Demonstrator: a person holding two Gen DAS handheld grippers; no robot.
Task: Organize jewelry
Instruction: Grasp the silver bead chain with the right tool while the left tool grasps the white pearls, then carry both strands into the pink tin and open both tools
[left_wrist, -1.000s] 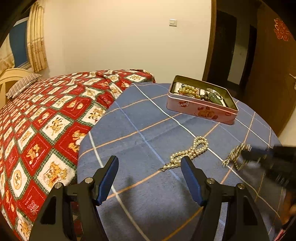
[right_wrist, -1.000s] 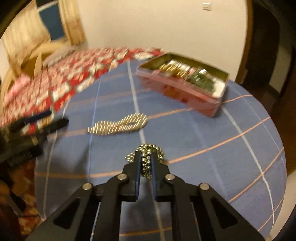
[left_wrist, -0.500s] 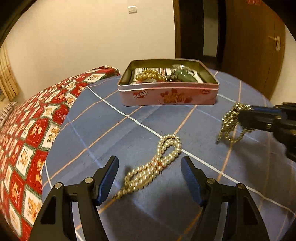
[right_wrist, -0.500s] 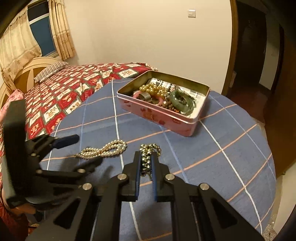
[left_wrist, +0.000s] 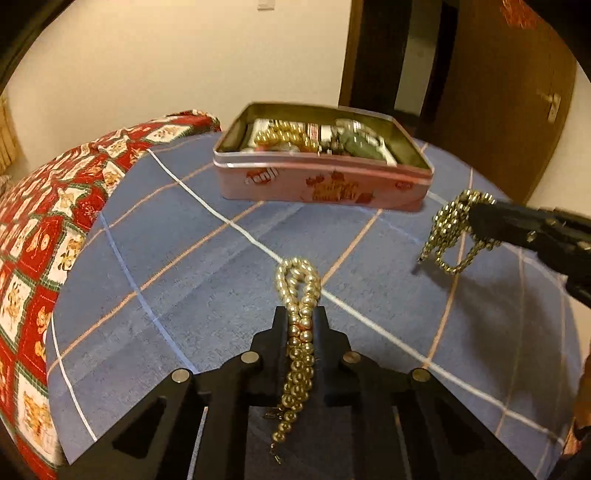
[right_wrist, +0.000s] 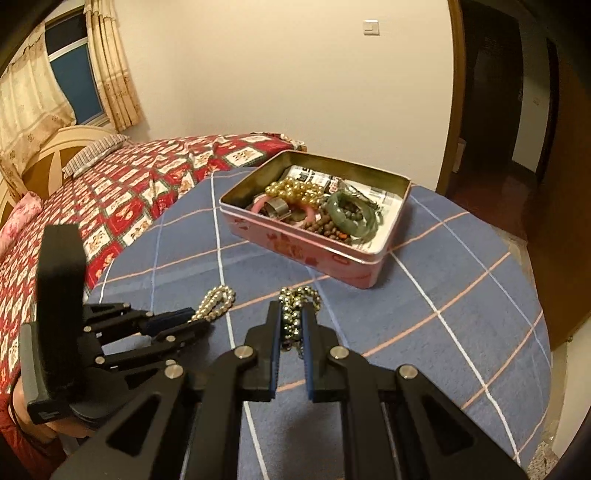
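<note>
A string of pale pearls (left_wrist: 297, 280) lies on the blue checked tablecloth (left_wrist: 177, 266). My left gripper (left_wrist: 301, 317) is closing its jaws on it, pads pressing the strand, whose loop sticks out ahead. The right wrist view shows the same pearls (right_wrist: 218, 301) at the left gripper (right_wrist: 192, 319). My right gripper (right_wrist: 291, 314) is shut on a bunch of gold bead chain (right_wrist: 299, 295). In the left wrist view that chain (left_wrist: 448, 229) hangs from the right gripper (left_wrist: 476, 218) just above the cloth. An open pink tin (left_wrist: 325, 184) behind holds several bracelets and beads.
The round table's edge curves close on the left and right. A bed with a red patterned quilt (right_wrist: 129, 192) borders the table on the left. A dark doorway (right_wrist: 509, 110) and a wooden door stand behind on the right. The tin (right_wrist: 369, 266) sits toward the far side.
My left gripper came forward over the pearls and its jaws went from wide open to closed on the strand. The right gripper rose a little with its chain.
</note>
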